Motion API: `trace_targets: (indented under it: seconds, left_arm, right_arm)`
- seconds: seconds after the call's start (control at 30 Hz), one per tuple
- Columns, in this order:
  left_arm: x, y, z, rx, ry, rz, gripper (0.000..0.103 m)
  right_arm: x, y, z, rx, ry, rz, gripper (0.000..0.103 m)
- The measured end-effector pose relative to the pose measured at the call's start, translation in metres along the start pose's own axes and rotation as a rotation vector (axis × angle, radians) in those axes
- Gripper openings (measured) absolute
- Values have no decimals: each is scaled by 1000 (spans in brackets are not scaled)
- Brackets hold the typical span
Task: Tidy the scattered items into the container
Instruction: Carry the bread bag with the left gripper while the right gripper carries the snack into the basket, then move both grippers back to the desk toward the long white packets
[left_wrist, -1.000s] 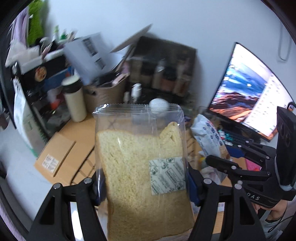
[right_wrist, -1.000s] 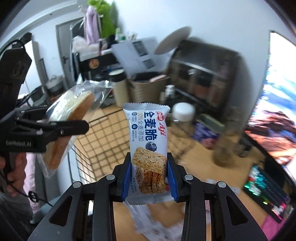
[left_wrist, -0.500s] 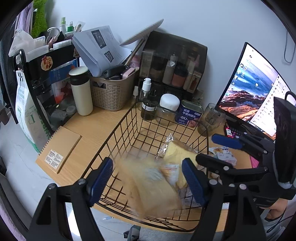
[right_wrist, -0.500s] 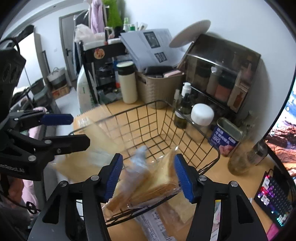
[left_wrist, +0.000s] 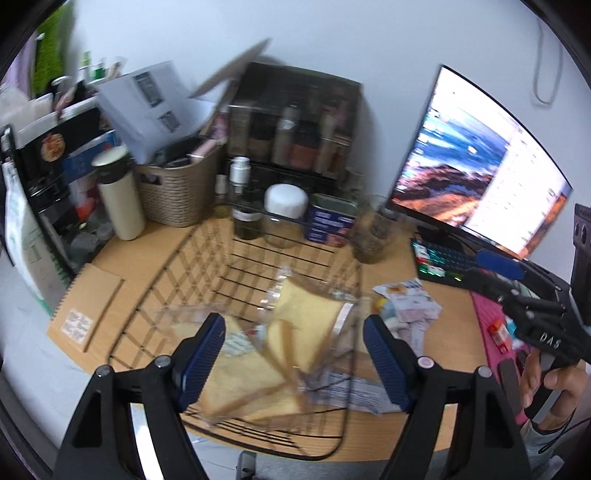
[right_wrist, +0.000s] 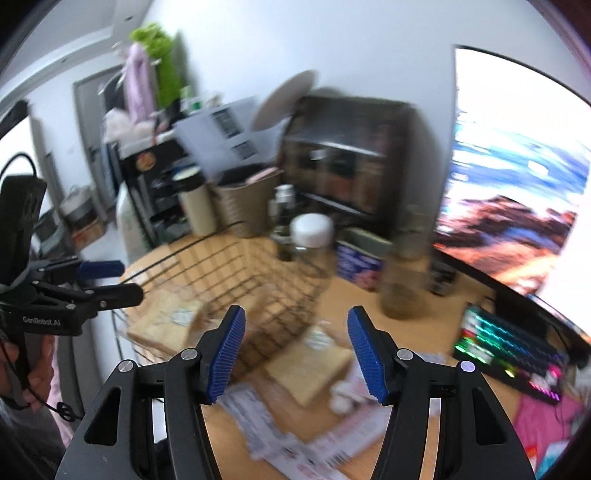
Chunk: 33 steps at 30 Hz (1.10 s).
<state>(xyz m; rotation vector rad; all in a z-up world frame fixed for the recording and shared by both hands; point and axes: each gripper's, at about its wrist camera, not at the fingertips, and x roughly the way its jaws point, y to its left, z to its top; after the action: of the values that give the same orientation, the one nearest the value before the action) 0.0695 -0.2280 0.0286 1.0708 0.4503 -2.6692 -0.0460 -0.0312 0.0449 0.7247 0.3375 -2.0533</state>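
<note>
A black wire basket (left_wrist: 207, 258) stands on the wooden desk; it also shows in the right wrist view (right_wrist: 236, 266). Bagged bread slices (left_wrist: 255, 380) lie in its near end, with another bagged slice (left_wrist: 310, 317) beside them. My left gripper (left_wrist: 291, 350) is open and empty above the basket's near edge. My right gripper (right_wrist: 295, 350) is open and empty above the desk right of the basket, over a bagged bread slice (right_wrist: 310, 369). Snack packets (left_wrist: 406, 302) lie on the desk to the right of the basket. Both views are blurred.
Behind the basket stand a white-lidded jar (left_wrist: 284, 214), a blue tin (left_wrist: 328, 221), a glass (left_wrist: 373, 236), a cream bottle (left_wrist: 120, 195) and a woven basket (left_wrist: 177, 192). A monitor (left_wrist: 480, 166) and keyboard (right_wrist: 509, 350) are at the right. A brown notebook (left_wrist: 88, 306) lies left.
Both grippers opened and let go: the bagged bread from the left and the snack packet from the right dropped towards the basket. Both grippers have since pulled back.
</note>
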Motion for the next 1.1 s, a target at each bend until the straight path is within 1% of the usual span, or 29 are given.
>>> trace_targets:
  seconds: [0.13,0.37,0.53,0.63,0.8,1.1]
  left_arm:
    - [7,-30,-2,58,16,-37,80]
    - [24,-73,-6,120,57,-112,80]
    - [37,-100,-9,168,82,-138,80]
    - [43,-113,-8,194,94,-146,80]
    - [55,-134,-7,238,108,-152,80]
    - [67,-164,-7,291,123,-171,80]
  right_arm:
    - [-33,-34,-26,72,-20,-93,59]
    - [-76,-68,-72,165,-39,-212,59]
    - [-88,-93,-107,250,-15,-230,60]
    - [-95,-106,-121,292,-14,-238,60]
    - [-108,-118,-133,332,-37,-251,60]
    - [-115,-130,-148,368,-30,-265,60]
